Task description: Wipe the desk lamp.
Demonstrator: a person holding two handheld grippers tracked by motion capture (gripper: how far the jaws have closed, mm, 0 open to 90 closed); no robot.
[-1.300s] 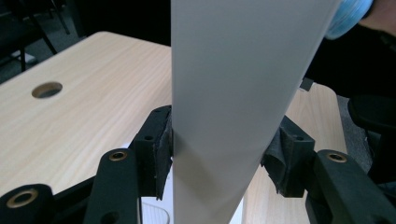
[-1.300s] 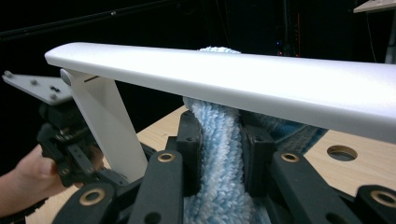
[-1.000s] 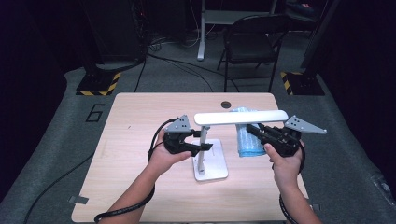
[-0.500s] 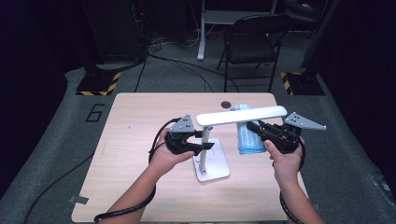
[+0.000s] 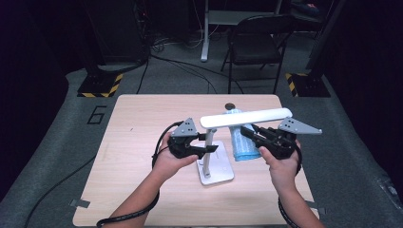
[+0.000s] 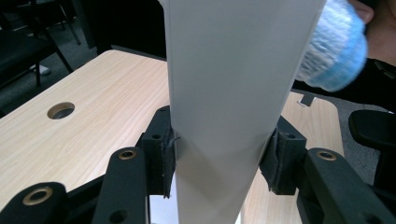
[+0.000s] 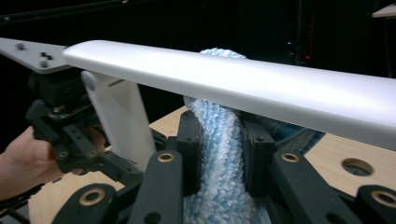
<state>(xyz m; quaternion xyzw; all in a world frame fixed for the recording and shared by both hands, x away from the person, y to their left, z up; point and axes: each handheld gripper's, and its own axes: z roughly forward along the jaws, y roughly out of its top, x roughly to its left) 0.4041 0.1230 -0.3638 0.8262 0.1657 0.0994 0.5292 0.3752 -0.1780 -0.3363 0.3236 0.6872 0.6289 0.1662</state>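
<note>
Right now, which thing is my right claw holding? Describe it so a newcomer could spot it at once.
Start at the light wooden table and find the white desk lamp near its middle. Just right of the lamp's post, under its long flat head, lies the fluffy light-blue woven cloth, pinched by the right claw. It is the table's one soft, blue item.

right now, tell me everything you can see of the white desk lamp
The white desk lamp, smooth and plastic-looking, stands upright on a flat square base on the light wooden table. A flat upright stem carries a long bar head lying level across the top. The left gripper clamps the stem; a blue knitted cloth in the right gripper meets the head's underside.
</note>
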